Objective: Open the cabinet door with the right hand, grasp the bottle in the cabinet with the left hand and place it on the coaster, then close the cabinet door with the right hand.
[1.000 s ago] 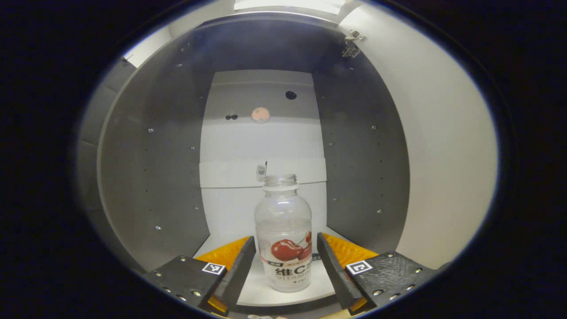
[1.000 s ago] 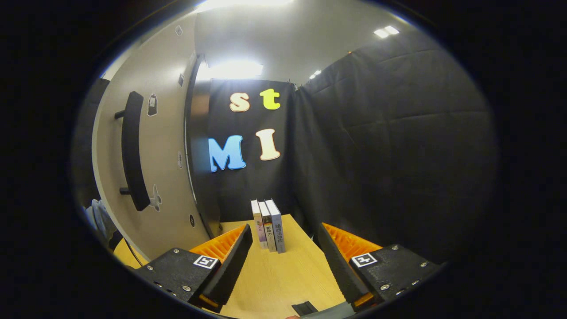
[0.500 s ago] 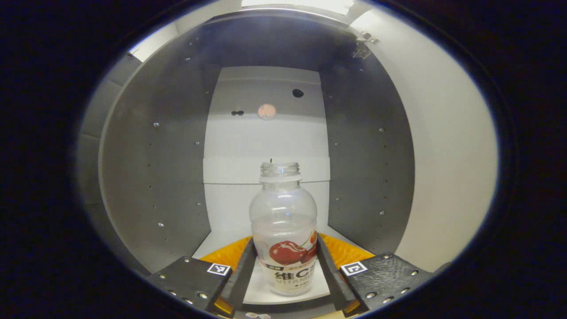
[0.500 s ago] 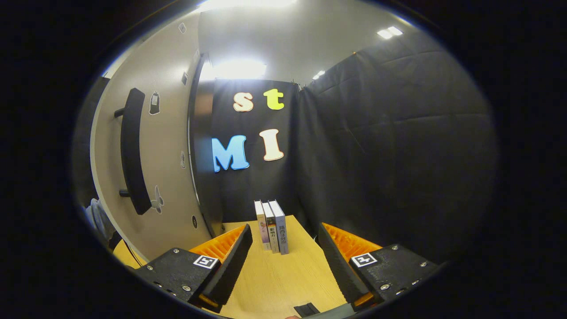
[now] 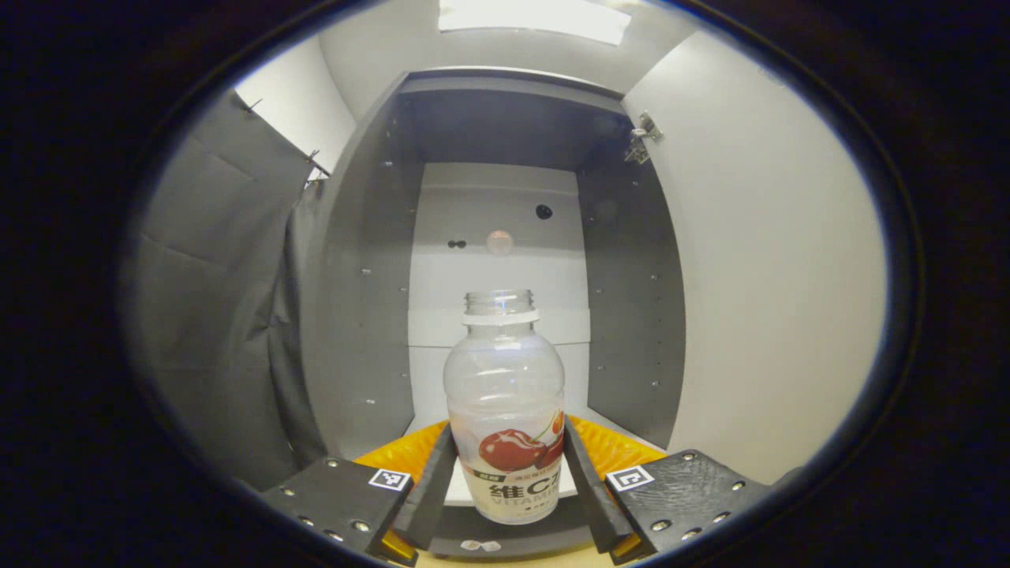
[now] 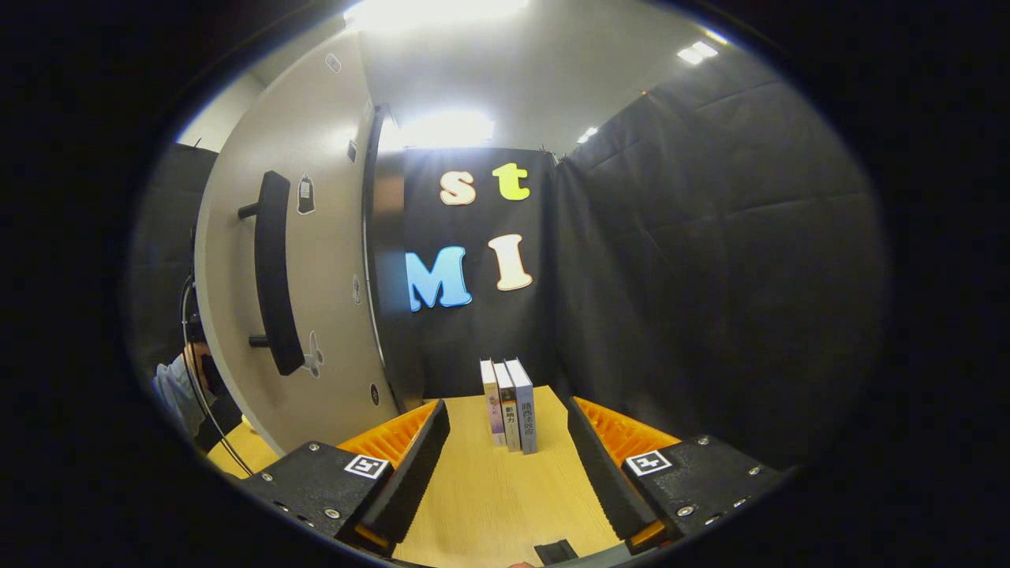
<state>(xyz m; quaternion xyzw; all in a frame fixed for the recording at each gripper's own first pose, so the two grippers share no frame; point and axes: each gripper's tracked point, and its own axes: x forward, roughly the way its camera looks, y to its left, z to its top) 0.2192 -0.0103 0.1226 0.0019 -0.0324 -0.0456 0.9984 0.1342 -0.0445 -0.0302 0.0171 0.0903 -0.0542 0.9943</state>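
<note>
1. Since the fingers of the left gripper [image 5: 507,481] closed on the bottle [image 5: 505,410] half a second ago, the whole cabinet [image 5: 371,315] looks farther off and its front edges are now in sight, so the bottle is being drawn out toward the hand; it stays upright, pinched between both fingers at the label.
2. This means the grasp is done and the carrying to the coaster has begun; I judge the door closing is still ahead.
3. The right gripper [image 6: 505,473] hangs spread and holds nothing, above the wooden table [image 6: 481,505]; the open cabinet door [image 6: 316,260] with its handle [image 6: 272,272] stands to its left, slightly nearer the middle than before.
4. Count: one bottle, one door, one handle, three books [image 6: 509,414] ahead of the right gripper.
5. A small dark thing [image 6: 556,550] just before the right gripper is perhaps the coaster, but it is cut off.
</note>
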